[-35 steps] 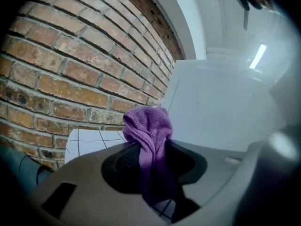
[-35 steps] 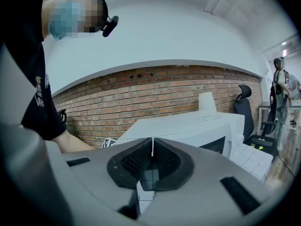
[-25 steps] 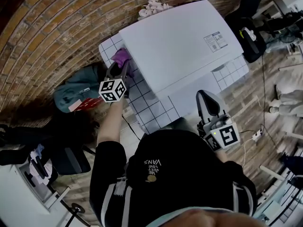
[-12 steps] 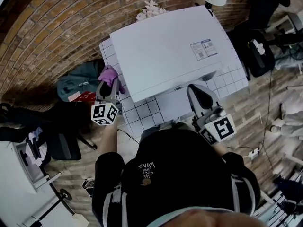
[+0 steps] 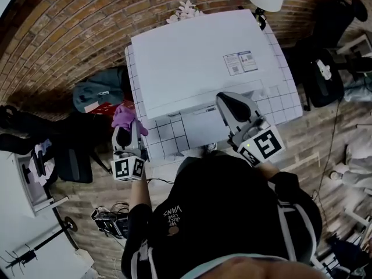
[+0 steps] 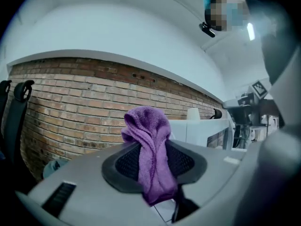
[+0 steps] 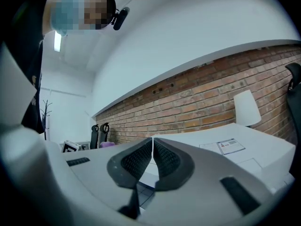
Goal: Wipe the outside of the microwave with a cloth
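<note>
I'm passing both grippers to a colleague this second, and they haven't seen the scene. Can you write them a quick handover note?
Left claw: shut on the purple cloth, held off the front left corner of the microwave, not touching it.
Right claw: shut, empty, near the microwave's front right.
The microwave sits on the white tiled table.
Done: the cloth is in hand; which faces have been wiped cannot be told.
Left: bring the cloth onto the microwave and wipe its top, sides and front.
</note>
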